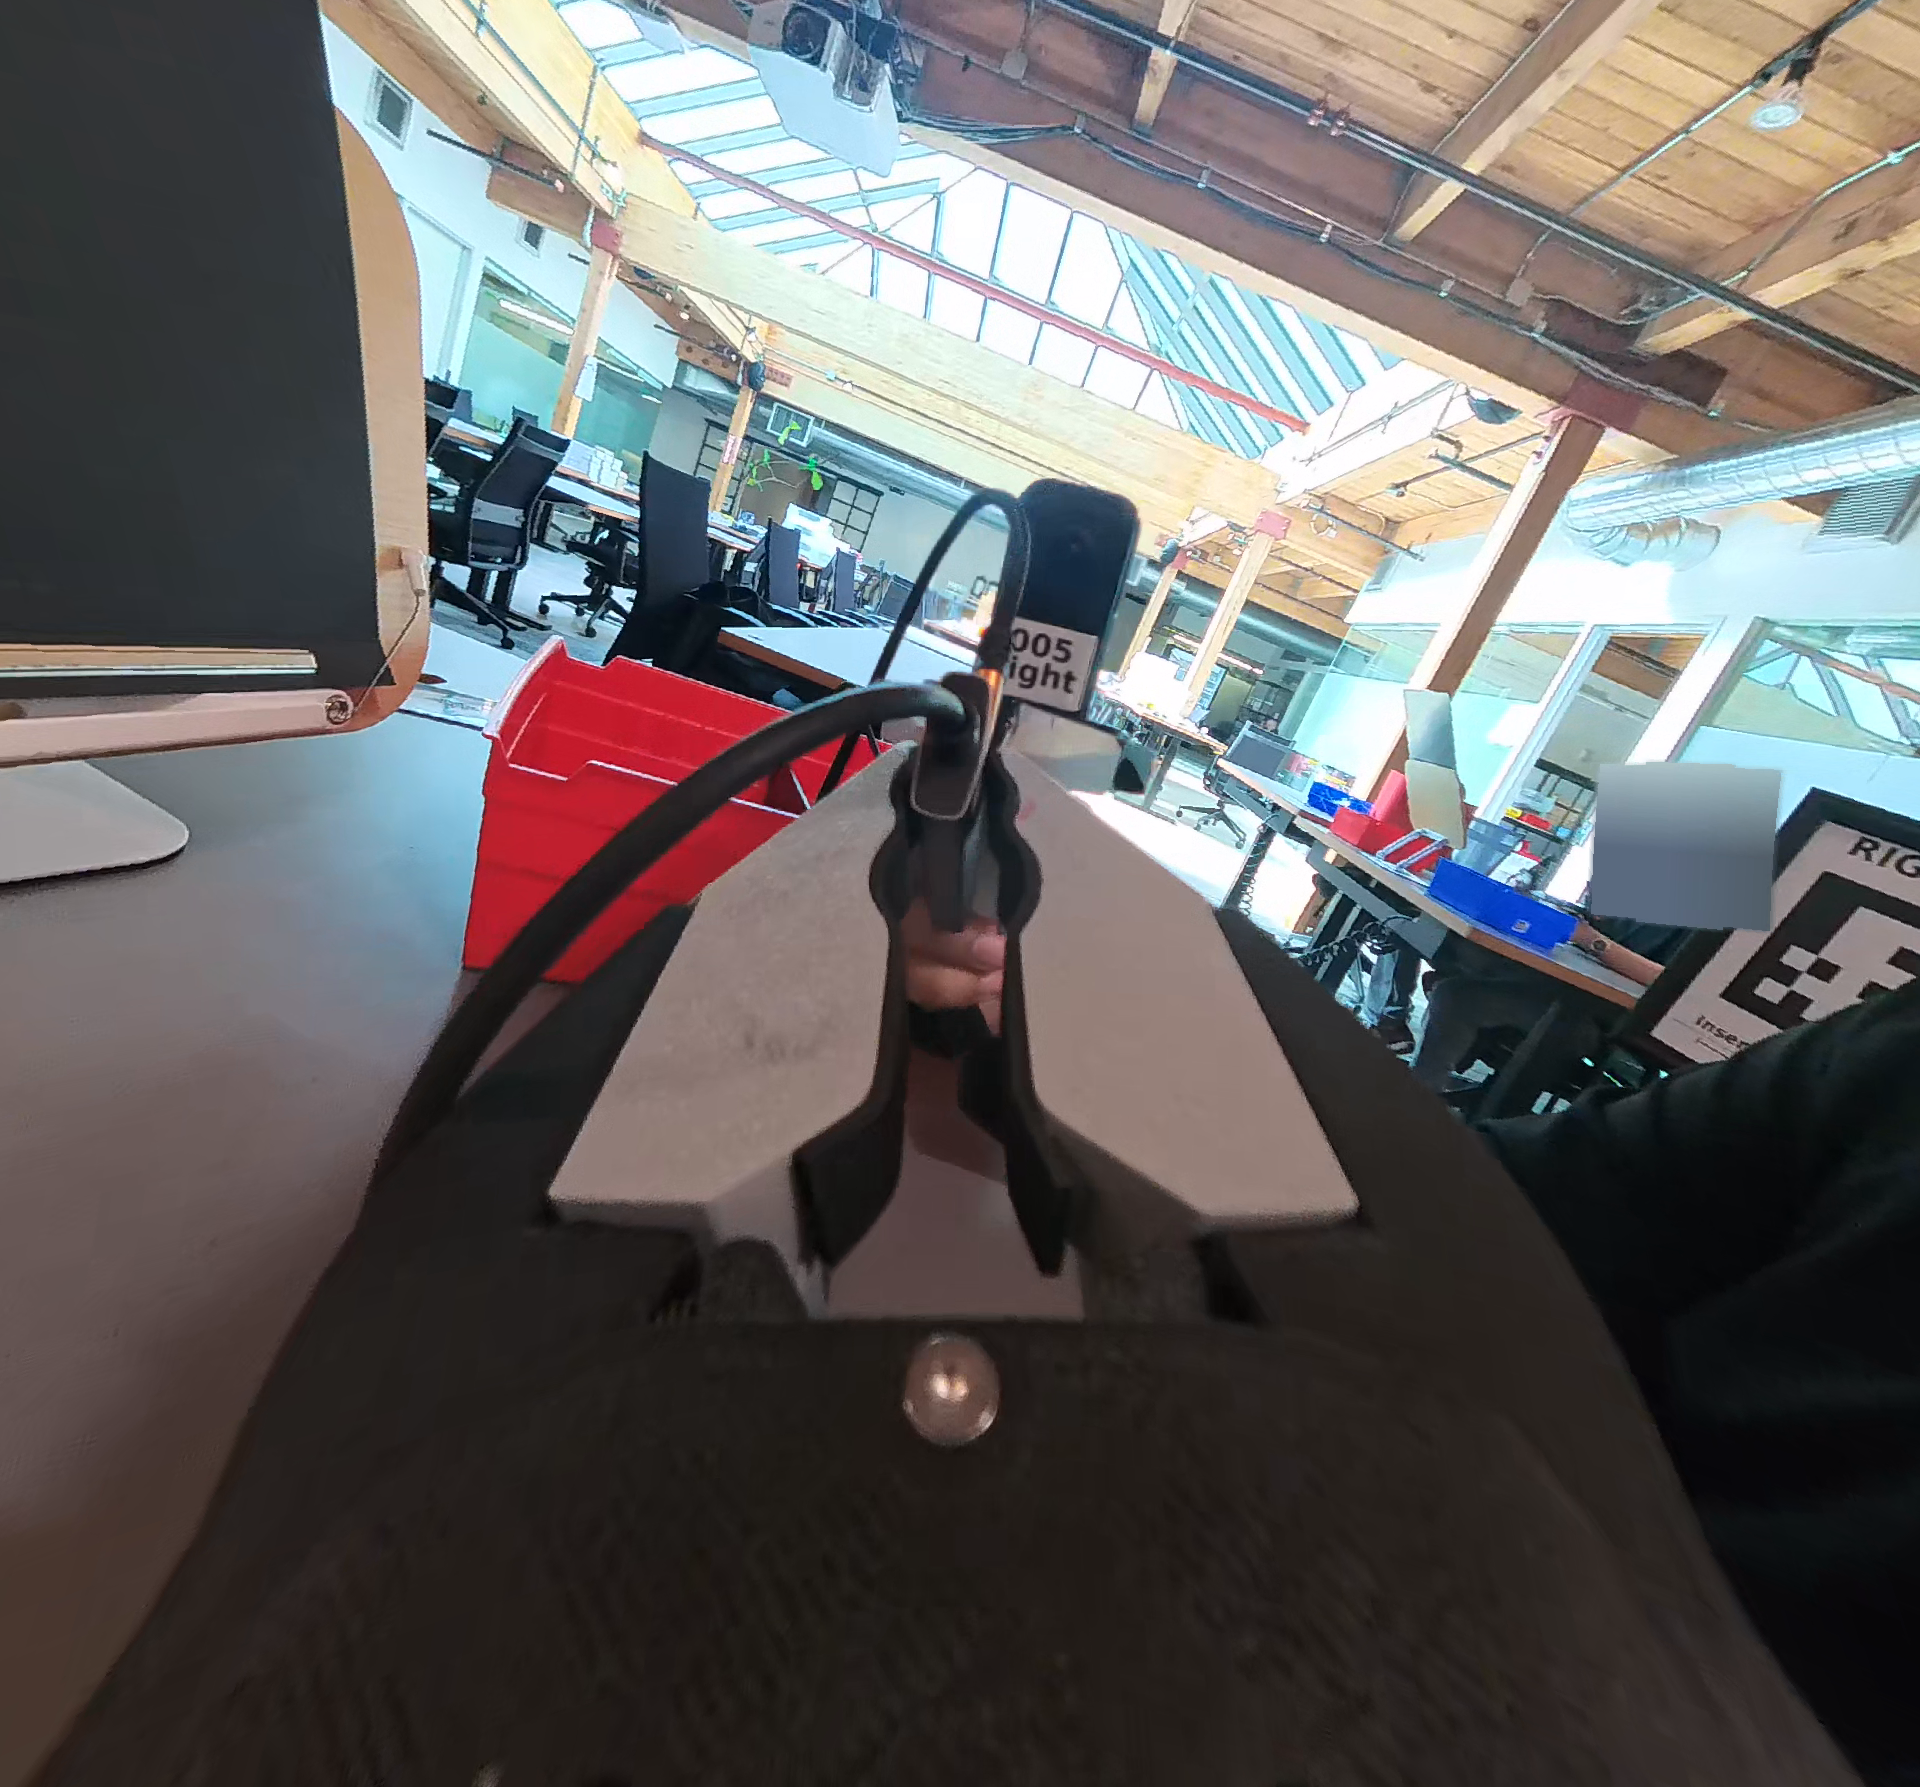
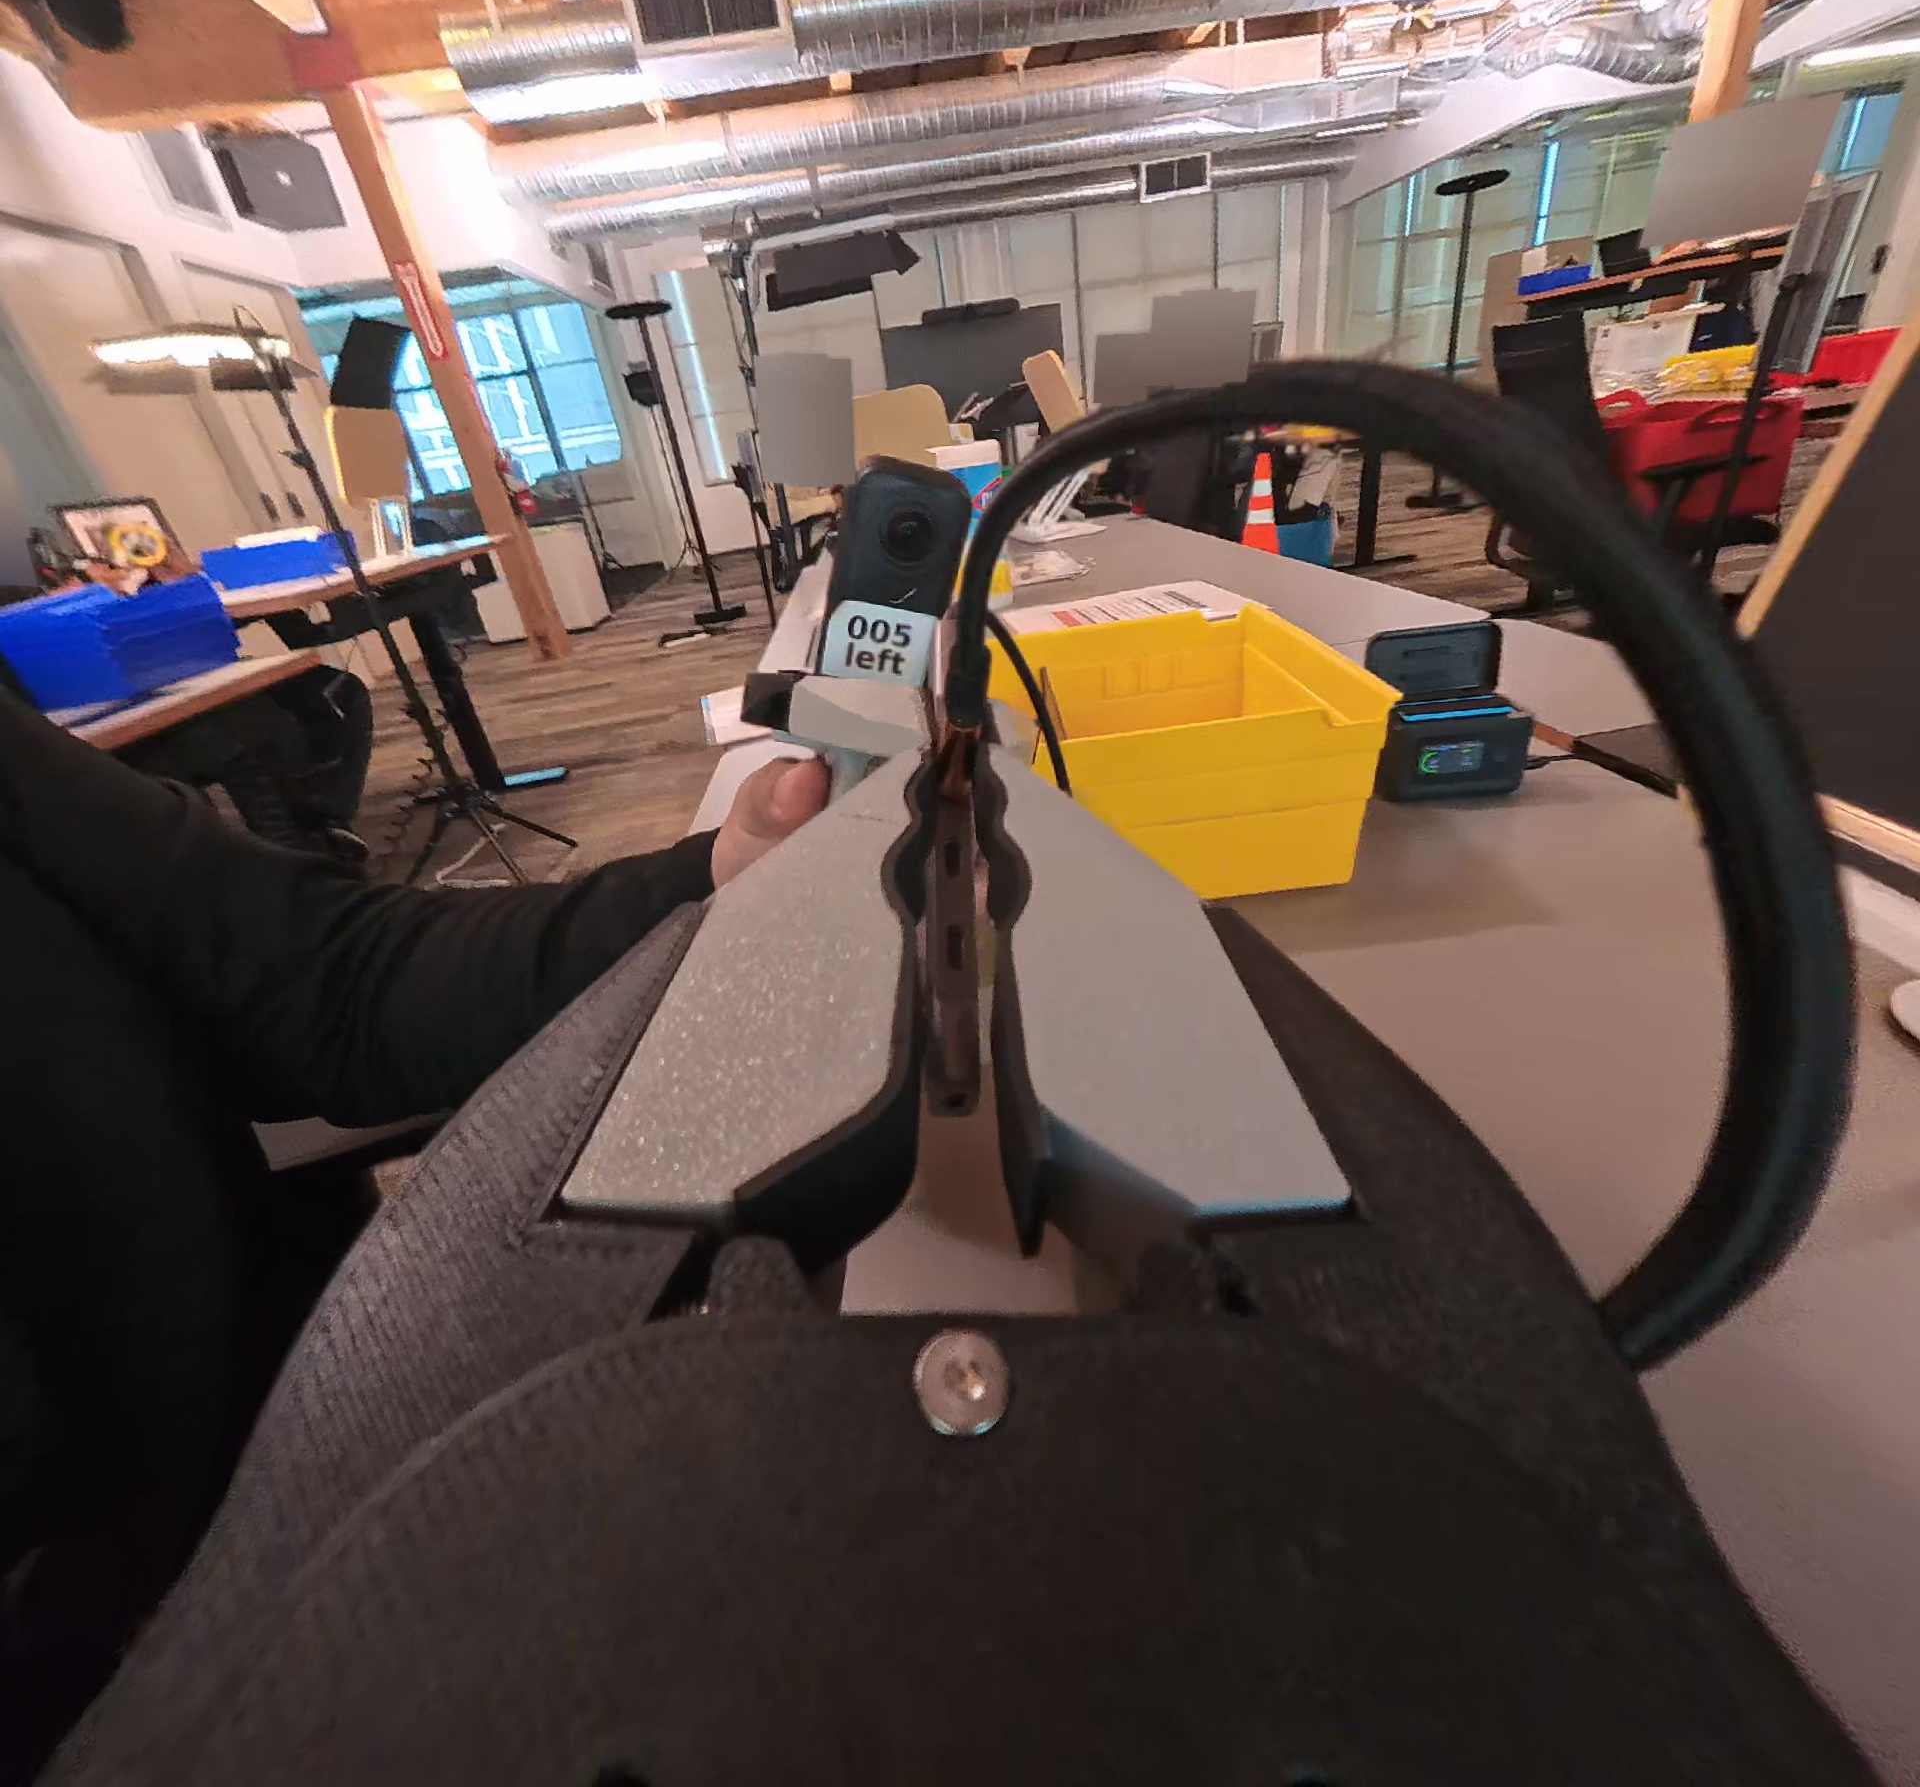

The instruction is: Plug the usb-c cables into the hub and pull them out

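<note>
My left gripper is shut on a dark cable plug. A thick black cable leaves the plug and bends down to the left. My right gripper faces it and is shut on the thin brown hub, seen edge-on with its ports in a row. The thick cable meets the hub's far end and loops round to the right. I cannot tell whether the plug is seated. A thin black cable arches up behind the plug. The left gripper shows just beyond the hub, held by a hand.
A red bin and a monitor stand on the dark table on the left side. A yellow bin and a black charging case stand on the grey table. A black sleeve crosses from the left. Less than 4 cm separates the two grippers' tips.
</note>
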The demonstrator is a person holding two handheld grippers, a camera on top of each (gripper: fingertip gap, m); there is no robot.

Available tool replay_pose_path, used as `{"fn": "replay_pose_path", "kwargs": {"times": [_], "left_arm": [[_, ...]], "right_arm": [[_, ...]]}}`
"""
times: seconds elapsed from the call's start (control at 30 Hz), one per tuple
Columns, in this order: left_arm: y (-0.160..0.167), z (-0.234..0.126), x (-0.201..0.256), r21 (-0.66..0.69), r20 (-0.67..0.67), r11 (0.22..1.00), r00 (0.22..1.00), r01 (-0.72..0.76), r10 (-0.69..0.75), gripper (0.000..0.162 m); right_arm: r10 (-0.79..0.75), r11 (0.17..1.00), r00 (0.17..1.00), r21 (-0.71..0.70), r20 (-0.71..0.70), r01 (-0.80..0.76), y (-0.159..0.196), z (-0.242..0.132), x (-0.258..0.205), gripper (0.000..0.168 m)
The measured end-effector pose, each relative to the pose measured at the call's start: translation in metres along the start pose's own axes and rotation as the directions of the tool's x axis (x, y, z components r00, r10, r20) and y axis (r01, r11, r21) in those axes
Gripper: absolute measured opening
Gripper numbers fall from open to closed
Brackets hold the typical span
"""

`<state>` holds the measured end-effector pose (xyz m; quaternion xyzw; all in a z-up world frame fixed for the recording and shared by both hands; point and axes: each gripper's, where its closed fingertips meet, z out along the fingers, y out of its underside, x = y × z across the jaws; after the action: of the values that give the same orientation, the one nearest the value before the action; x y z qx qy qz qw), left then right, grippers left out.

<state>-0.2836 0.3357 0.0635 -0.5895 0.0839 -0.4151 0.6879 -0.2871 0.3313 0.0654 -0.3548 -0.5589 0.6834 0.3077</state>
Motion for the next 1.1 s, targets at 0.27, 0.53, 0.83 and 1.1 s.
{"fn": "replay_pose_path", "kwargs": {"times": [0.27,0.53,0.83,1.1], "left_arm": [[0.004,0.002,-0.001,-0.02,0.026,0.998,0.998,-0.056,0.056,0.008],[0.004,0.004,0.0,0.009,-0.022,0.999,0.999,0.039,-0.039,0.007],[0.004,0.004,0.004,0.008,-0.041,1.0,0.999,0.023,-0.023,0.007],[0.009,0.003,0.008,-0.053,-0.072,0.998,0.997,0.026,-0.029,0.007]], "right_arm": [[0.086,0.995,0.996,0.057,0.014,-0.087,-0.006,-0.006,0.004,0.003],[0.187,0.978,0.979,0.079,0.086,-0.194,-0.005,-0.008,0.003,0.003],[0.206,0.973,0.971,0.082,0.12,-0.216,-0.006,-0.008,0.0,0.003],[0.207,0.976,0.966,0.028,0.154,-0.214,-0.002,-0.009,-0.006,0.003]]}}
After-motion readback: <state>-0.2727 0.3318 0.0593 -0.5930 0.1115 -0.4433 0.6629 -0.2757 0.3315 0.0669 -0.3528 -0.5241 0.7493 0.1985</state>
